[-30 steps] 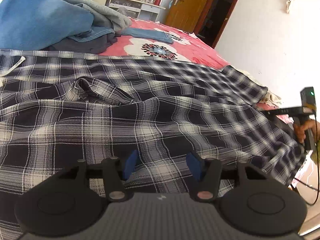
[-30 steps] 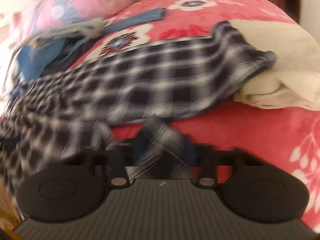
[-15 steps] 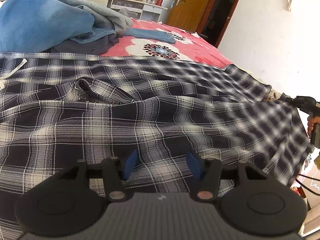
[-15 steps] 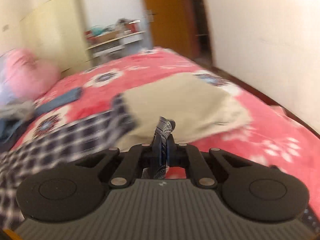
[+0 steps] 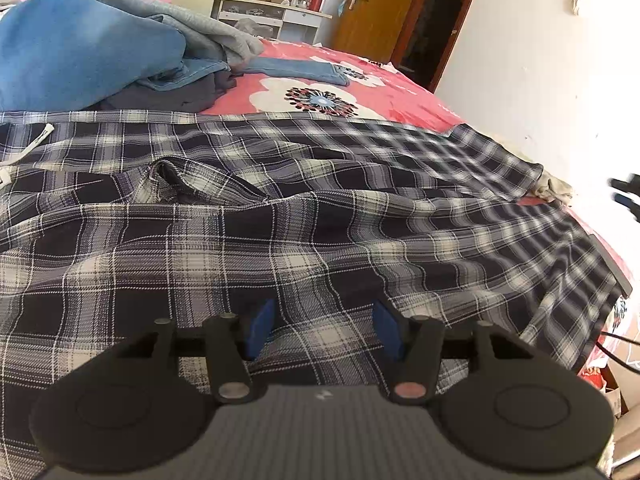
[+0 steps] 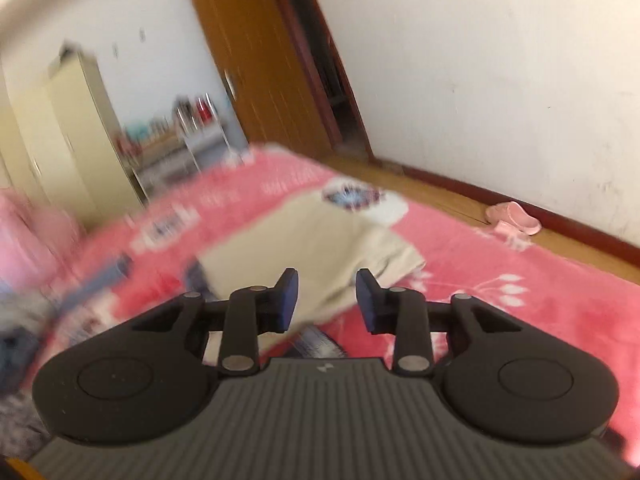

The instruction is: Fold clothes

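A dark plaid garment [image 5: 280,216] with white checks lies spread and wrinkled across the bed. My left gripper [image 5: 323,326] is open and hovers low over its near part, holding nothing. My right gripper [image 6: 327,300] is open and empty, raised above the bed. A sliver of plaid [image 6: 316,342] shows just below its fingers. The right gripper also shows as a dark blur at the right edge of the left wrist view [image 5: 628,196].
A pile of blue and grey clothes [image 5: 100,48] sits at the back left on the red floral bedcover [image 5: 320,92]. A folded beige garment [image 6: 320,248] lies beyond the plaid's right end. A desk [image 5: 272,16], wooden door [image 5: 380,12], wall and pink slippers [image 6: 514,216] surround the bed.
My right gripper opened and let go of the plaid hem, then rose and swung away. The plaid's right end dropped flat onto the bed. The left gripper stayed in place.
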`<state>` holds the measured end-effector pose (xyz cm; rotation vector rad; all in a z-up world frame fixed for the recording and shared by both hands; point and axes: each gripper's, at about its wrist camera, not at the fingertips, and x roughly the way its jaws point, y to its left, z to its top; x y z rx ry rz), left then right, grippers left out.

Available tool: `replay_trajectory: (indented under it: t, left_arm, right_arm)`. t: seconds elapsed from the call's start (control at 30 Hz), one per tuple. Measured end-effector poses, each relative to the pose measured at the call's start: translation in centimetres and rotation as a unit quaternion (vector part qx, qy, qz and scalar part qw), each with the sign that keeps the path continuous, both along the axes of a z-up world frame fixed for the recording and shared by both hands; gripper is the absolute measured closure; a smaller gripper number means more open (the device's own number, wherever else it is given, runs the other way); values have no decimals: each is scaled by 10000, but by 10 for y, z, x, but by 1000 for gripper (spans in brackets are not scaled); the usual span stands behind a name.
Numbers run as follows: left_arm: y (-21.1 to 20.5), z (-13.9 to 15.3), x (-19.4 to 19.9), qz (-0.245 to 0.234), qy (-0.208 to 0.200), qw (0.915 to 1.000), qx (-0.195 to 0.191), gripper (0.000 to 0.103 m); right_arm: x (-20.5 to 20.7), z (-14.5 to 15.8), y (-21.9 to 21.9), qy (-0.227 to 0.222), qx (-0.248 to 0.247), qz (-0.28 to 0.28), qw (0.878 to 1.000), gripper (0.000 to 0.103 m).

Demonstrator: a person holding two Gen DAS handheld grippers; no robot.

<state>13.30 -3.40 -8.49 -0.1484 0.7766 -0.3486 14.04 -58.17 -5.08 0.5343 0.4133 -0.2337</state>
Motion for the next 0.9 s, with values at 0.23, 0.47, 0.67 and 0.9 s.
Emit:
replay_trajectory:
  t: [0.23, 0.47, 0.67, 0.9]
  left_arm:
    - [8, 3, -12, 85, 11, 9997, -208, 46]
    - [17, 9, -31, 159, 55, 9993, -326, 46]
    - [21, 11, -44, 298, 73, 9990, -311, 46]
    - [23, 10, -42, 325, 101, 9990, -280, 46]
  right_arm:
    - [-102, -23, 16, -133, 1638, -84, 9864, 58]
    - [-76, -52, 74, 247, 921, 294, 9950, 99]
    - [13, -26, 159, 315, -1588, 967, 9821, 82]
    - [19, -37, 238, 255, -3414, 1499, 9275, 49]
